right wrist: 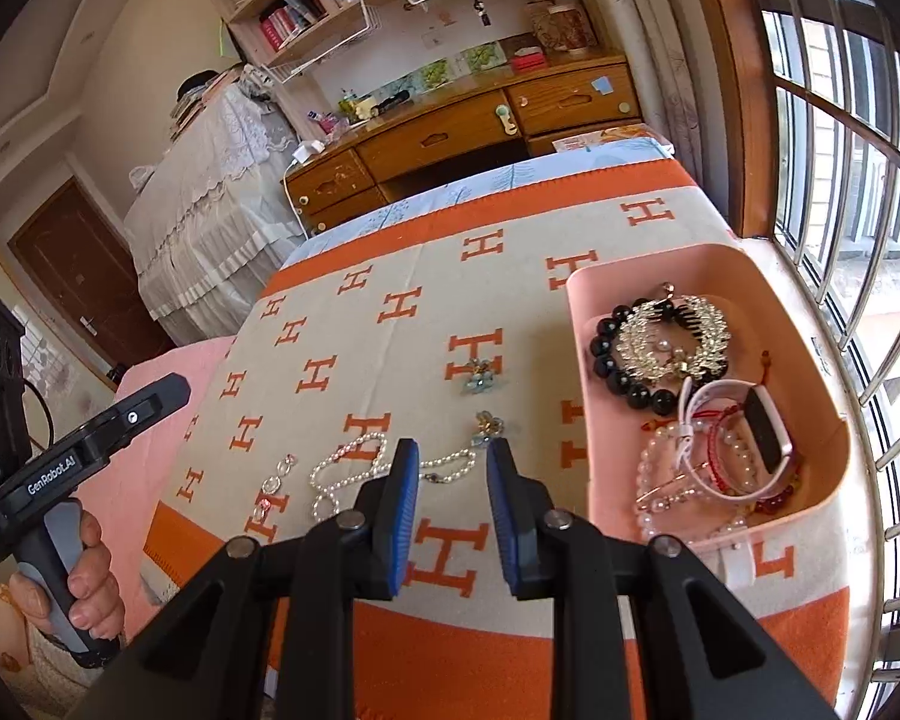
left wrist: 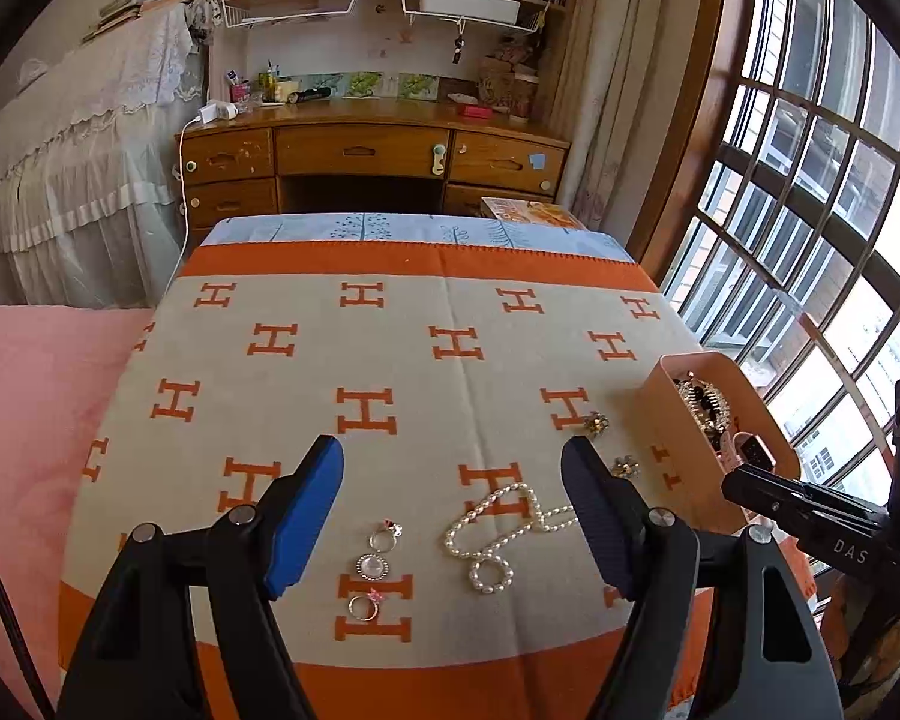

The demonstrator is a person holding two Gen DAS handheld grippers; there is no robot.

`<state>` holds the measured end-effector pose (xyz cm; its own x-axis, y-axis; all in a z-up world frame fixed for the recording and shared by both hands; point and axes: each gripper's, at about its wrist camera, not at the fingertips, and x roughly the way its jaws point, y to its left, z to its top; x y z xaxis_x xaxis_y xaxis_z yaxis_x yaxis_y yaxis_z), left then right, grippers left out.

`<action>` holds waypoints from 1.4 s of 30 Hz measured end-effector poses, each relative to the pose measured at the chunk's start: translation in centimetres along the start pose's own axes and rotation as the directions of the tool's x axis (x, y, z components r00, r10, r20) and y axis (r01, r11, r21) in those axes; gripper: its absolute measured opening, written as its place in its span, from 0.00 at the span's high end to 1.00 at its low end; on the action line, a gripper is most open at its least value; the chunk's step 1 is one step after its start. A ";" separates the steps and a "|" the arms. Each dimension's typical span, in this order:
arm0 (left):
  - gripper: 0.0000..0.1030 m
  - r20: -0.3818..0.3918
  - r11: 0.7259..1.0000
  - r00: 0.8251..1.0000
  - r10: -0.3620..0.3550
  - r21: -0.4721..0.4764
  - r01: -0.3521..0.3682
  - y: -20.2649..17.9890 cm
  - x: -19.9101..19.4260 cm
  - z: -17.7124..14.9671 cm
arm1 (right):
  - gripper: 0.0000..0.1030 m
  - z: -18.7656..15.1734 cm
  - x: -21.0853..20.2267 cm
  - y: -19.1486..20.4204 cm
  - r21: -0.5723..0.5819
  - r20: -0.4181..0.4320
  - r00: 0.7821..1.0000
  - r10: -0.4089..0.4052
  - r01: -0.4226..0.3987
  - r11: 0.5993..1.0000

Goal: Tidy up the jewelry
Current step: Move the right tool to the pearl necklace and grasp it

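Right now your pearl necklace (left wrist: 498, 531) lies loose on the H-patterned blanket (left wrist: 306, 396) near its front edge, with three rings (left wrist: 373, 567) in a short row just beside it and two small flower brooches (left wrist: 607, 444) farther back. Toward the blanket's window-side edge stands the pink tray (right wrist: 582, 324), already holding a black bead bracelet (right wrist: 615, 369), a gold hair comb (right wrist: 672, 339) and a white watch (right wrist: 762, 429). Your left gripper (left wrist: 453, 516) hangs over the pearls, jaws wide apart and empty. Your right gripper (right wrist: 453, 510) has its jaws narrowly apart, nothing between them.
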<state>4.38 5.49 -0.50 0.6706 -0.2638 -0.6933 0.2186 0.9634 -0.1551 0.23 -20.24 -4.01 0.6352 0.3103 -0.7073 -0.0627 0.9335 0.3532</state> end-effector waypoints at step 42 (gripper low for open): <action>0.30 -0.273 0.990 0.961 0.047 0.141 -0.008 4.3 7.6 -6.6 | 0.82 -1.8 12.6 8.6 -0.621 -0.248 0.963 -0.102 -0.077 0.780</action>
<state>5.70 7.93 -11.06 0.4607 -0.1956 -0.8657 0.3107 0.9492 -0.0491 6.26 -8.04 -10.99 0.4276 0.2479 -0.8693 -0.5755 0.8162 -0.0503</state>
